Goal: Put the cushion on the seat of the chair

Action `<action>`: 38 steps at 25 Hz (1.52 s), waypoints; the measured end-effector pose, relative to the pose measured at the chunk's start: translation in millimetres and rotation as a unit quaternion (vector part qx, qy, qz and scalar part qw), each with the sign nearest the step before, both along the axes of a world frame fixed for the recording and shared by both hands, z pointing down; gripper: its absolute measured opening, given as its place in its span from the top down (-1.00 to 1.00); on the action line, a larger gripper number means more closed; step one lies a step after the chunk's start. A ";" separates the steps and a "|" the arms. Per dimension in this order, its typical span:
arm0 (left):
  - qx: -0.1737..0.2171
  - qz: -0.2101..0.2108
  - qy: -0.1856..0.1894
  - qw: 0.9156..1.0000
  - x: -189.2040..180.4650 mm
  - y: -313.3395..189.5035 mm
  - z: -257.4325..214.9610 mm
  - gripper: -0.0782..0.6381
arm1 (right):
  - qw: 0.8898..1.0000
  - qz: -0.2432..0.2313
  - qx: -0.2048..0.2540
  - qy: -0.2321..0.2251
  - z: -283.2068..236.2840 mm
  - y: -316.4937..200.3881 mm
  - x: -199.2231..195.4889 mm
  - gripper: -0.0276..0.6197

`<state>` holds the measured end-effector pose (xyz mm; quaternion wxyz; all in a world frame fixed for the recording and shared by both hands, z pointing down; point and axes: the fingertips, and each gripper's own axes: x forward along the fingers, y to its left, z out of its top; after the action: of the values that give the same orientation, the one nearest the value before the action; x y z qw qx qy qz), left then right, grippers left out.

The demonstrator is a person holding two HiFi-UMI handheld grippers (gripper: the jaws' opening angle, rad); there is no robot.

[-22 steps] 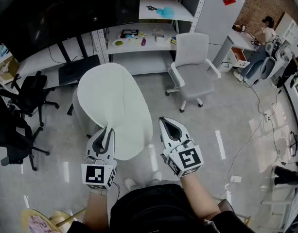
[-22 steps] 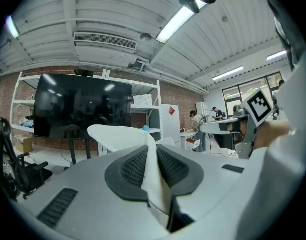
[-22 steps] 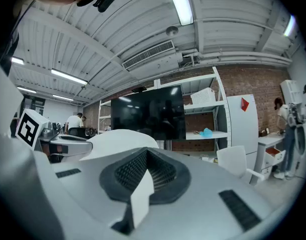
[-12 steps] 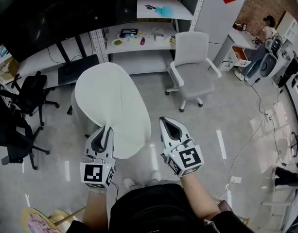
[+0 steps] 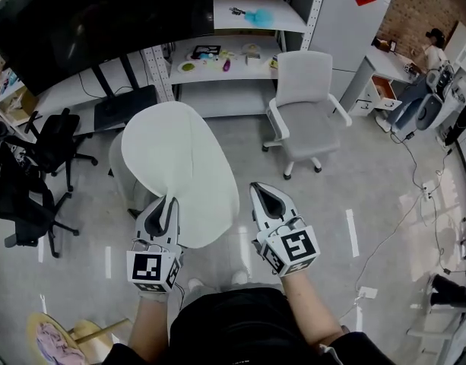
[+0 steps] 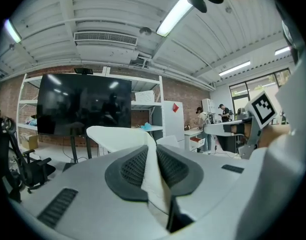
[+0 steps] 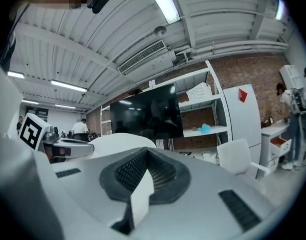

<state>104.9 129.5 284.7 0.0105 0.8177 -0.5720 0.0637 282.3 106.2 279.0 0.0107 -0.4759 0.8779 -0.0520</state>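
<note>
On the floor at the far left stand two dark seats: the farther black chair and the nearer black chair. Behind them, one big black screen fills the upper left corner.

I hold two tools. My left gripper points nearly level, and its pads are clamped on the near edge of the one white cushion, with a fold of its cloth pinched between them. The oval cushion hangs in the air over the floor, stretching away from me toward the screen, well apart from the chair it belongs on.

Just right of the cushion's near edge is my right gripper, also level, its jaws together and gripping nothing.

Farther right, one white chair with a grey seat stands in front of the shelves. One person is at a desk in the top right corner.
</note>
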 end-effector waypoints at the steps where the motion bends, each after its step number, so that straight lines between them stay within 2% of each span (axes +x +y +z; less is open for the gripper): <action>1: 0.001 -0.003 -0.002 1.000 3.7 -0.9 -0.7 0.62 | 1.000 -0.002 -0.001 -0.003 0.5 -1.2 4.0 0.89; 10: -0.006 -0.011 -0.009 1.000 27.2 -6.4 2.0 0.62 | 1.000 -0.024 -0.012 -0.012 12.3 -13.5 21.2 0.89; 20: -0.014 -0.010 0.000 1.000 12.0 -38.8 11.1 0.62 | 0.999 -0.026 -0.024 0.002 19.5 -43.9 6.7 0.89; 29: -0.019 -0.006 0.016 1.000 -40.0 -90.5 12.4 0.62 | 0.999 -0.014 -0.032 0.017 19.6 -91.6 -34.8 0.89; 38: -0.028 0.007 0.028 0.999 -98.1 -140.6 15.7 0.62 | 0.999 -0.010 -0.037 0.031 16.1 -142.2 -101.4 0.89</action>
<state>6.8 -11.2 300.4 0.0489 0.8223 -0.5640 0.0570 180.9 -36.0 295.1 -0.0346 -0.4684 0.8801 -0.0698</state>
